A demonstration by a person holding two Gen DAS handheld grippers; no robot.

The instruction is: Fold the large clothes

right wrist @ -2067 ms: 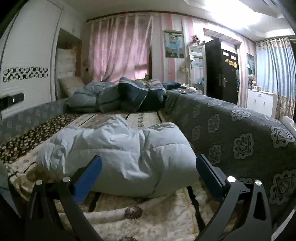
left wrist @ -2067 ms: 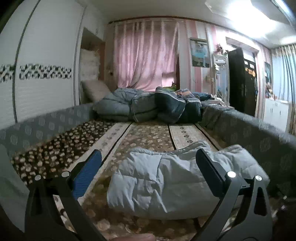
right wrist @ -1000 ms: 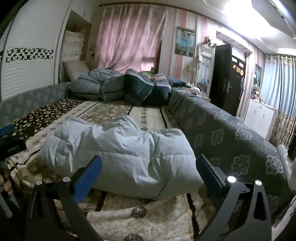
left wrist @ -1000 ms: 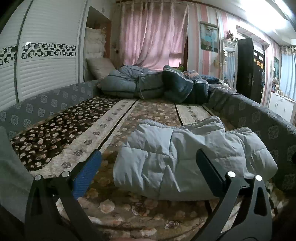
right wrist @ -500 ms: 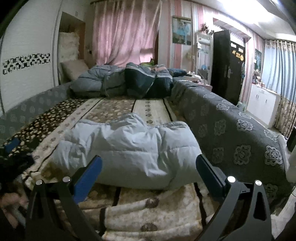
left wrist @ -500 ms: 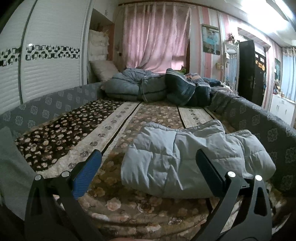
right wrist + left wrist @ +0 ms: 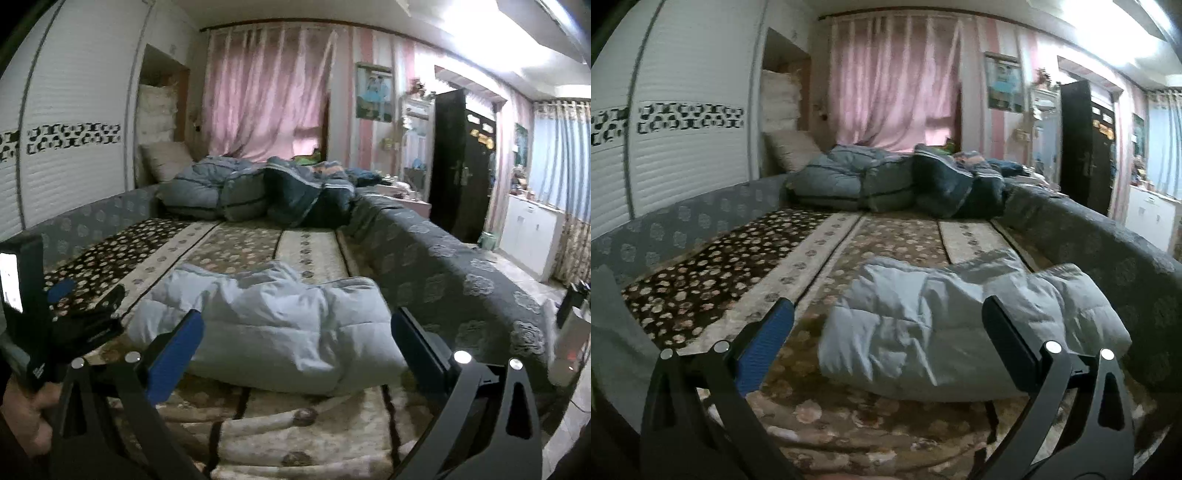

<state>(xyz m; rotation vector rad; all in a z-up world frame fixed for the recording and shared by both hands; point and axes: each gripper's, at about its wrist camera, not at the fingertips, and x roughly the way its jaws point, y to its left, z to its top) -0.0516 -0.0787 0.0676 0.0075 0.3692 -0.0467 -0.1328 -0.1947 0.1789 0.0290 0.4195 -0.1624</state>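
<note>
On the floral bedspread (image 7: 798, 266) in front of me, the pale blue padded jacket (image 7: 953, 325) lies folded into a thick bundle, near the bed's right side beside the grey patterned cover (image 7: 454, 266). My left gripper (image 7: 886, 325) hovers short of it with its fingers spread wide and nothing between them; my right gripper (image 7: 295, 328) is the same, fingers apart and empty, clear of the cloth. Compared with half a second ago, the bundle keeps its shape and place, but both cameras have drifted: in the right wrist view the jacket sits a little lower and farther off, and the left gripper (image 7: 85, 314) with the hand (image 7: 22, 413) holding it now shows plainly at the left edge. The heap of quilts (image 7: 897, 184) at the far end is unchanged.
</note>
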